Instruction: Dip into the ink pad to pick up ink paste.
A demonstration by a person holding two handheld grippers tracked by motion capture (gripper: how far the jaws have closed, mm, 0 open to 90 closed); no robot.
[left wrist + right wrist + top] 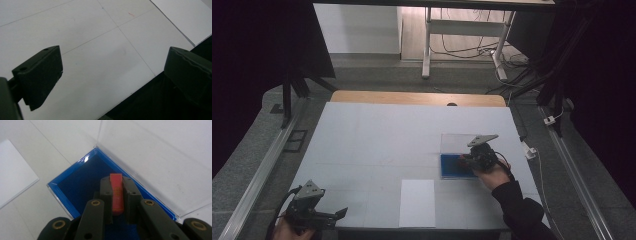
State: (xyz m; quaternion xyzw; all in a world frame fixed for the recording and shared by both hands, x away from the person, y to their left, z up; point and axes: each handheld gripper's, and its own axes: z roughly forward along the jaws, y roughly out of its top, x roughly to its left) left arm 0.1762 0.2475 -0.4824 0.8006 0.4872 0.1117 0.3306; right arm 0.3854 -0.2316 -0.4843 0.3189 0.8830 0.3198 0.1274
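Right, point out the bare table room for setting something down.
Free: the wide stretch of table left of the blue case and beyond the white sheet. Crowded: the near right, where the right gripper holds a red piece over the case.

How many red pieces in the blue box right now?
1. One red piece is clamped upright between the right gripper jaws, over the blue box. More may be hidden under the gripper.

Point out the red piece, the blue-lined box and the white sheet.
red piece (117, 192): right gripper view, its top face.
blue-lined box (72, 175): right gripper view, its blue floor.
white sheet (417, 202): high view, its middle.
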